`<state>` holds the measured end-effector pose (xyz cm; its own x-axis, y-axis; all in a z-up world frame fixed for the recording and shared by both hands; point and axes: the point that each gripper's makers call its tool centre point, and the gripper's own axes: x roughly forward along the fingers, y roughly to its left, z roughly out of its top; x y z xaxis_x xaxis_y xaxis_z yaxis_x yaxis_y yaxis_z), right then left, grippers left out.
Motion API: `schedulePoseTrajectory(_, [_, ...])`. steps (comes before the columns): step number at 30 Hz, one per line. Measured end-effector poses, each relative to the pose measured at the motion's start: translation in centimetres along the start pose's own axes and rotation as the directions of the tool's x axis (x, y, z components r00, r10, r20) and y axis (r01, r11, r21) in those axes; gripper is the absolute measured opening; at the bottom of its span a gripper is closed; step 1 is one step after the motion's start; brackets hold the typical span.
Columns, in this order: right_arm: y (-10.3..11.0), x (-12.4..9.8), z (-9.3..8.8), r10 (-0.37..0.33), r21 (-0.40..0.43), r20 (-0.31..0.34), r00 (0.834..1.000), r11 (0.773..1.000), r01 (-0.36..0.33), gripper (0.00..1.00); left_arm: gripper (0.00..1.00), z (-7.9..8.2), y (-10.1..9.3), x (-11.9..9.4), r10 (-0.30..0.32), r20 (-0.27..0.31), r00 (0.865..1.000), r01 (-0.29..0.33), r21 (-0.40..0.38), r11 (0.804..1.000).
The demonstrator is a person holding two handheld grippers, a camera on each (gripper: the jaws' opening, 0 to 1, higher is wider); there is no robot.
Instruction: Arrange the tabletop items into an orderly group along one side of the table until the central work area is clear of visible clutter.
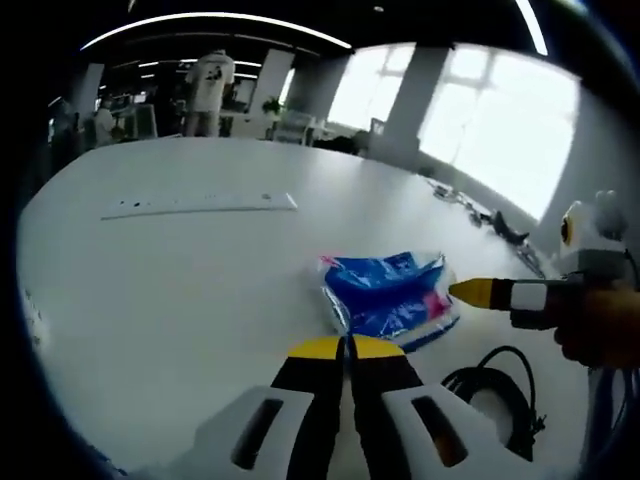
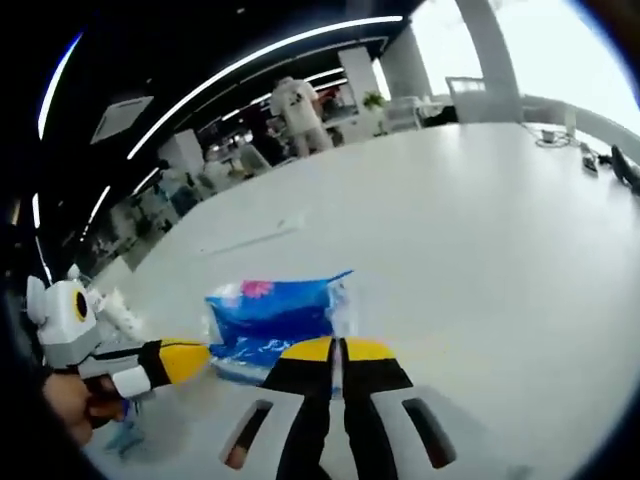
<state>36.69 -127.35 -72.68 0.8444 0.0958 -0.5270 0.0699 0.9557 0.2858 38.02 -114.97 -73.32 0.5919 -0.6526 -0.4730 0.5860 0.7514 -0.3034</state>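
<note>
Blue packet (image 1: 388, 301) lies on the table (image 1: 180, 290); both grippers, left (image 1: 346, 347) and right (image 2: 336, 349), closed, empty, just beside it.

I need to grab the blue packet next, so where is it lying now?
The blue plastic packet lies on the white table, just ahead of the left gripper in the left gripper view, with the right gripper at its right edge.

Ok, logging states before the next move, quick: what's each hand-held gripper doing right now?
Left hand-held gripper: shut, holding nothing, just short of the blue packet.
Right hand-held gripper: shut, empty, at the packet's edge.
</note>
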Motion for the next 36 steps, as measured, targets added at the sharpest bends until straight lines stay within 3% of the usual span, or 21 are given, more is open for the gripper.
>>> schedulePoseTrajectory(3, [0.4, 0.0, 0.1, 0.015, -0.028, 0.006, 1.000, 0.999, -0.015, 0.00, 0.01, 0.0, 0.2, -0.2, 0.014, 0.003, 1.000, -0.014, 0.000, 1.000])
schedulePoseTrajectory(8, [0.2, 0.4, -1.0, 0.020, -0.026, -0.027, 0.999, 0.999, -0.021, 0.00, 0.01, -1.4, 0.5, -0.3, 0.030, -0.030, 0.999, -0.031, -0.020, 0.999])
schedulePoseTrajectory(9, [0.1, 0.3, -1.0, 0.021, -0.022, -0.027, 0.999, 1.000, -0.022, 0.00, 0.01, -1.3, 0.5, -0.4, 0.032, -0.016, 0.999, -0.033, -0.046, 0.998])
schedulePoseTrajectory(13, [0.1, 0.4, -1.2, 0.026, 0.000, -0.028, 0.999, 1.000, -0.026, 0.00, 0.01, -1.2, 0.4, -0.3, 0.039, -0.023, 0.999, -0.039, -0.033, 0.999])
schedulePoseTrajectory(15, [0.1, 0.4, -1.2, 0.030, 0.002, -0.030, 0.999, 1.000, -0.030, 0.02, 0.07, -1.1, 0.5, -0.3, 0.047, -0.019, 0.999, -0.047, -0.033, 0.998])
schedulePoseTrajectory(18, [-0.2, 0.2, -1.5, 0.014, 0.030, -0.040, 0.999, 0.999, -0.013, 0.15, 0.29, -0.9, 1.1, -0.6, 0.089, -0.004, 0.996, -0.089, -0.064, 0.994])
schedulePoseTrajectory(19, [-0.3, 0.1, -1.6, 0.010, 0.030, -0.042, 0.999, 1.000, -0.008, 0.21, 0.31, -0.8, 1.1, -0.8, 0.089, -0.004, 0.996, -0.089, -0.066, 0.994])
schedulePoseTrajectory(24, [-0.3, -0.7, -1.6, -0.019, 0.009, -0.020, 1.000, 1.000, 0.019, 0.37, 0.36, -0.4, 1.3, -1.8, 0.084, 0.008, 0.996, -0.083, -0.059, 0.995])
schedulePoseTrajectory(29, [0.7, -1.7, -1.1, -0.014, 0.018, 0.017, 1.000, 1.000, 0.014, 0.37, 0.38, 0.4, 1.7, -3.2, 0.055, 0.043, 0.998, -0.052, -0.065, 0.997])
schedulePoseTrajectory(36, [3.5, -3.2, -0.5, 0.021, -0.006, 0.048, 0.999, 1.000, -0.021, 0.38, 0.44, 1.7, 2.6, -5.5, 0.067, 0.071, 0.995, -0.065, -0.030, 0.997])
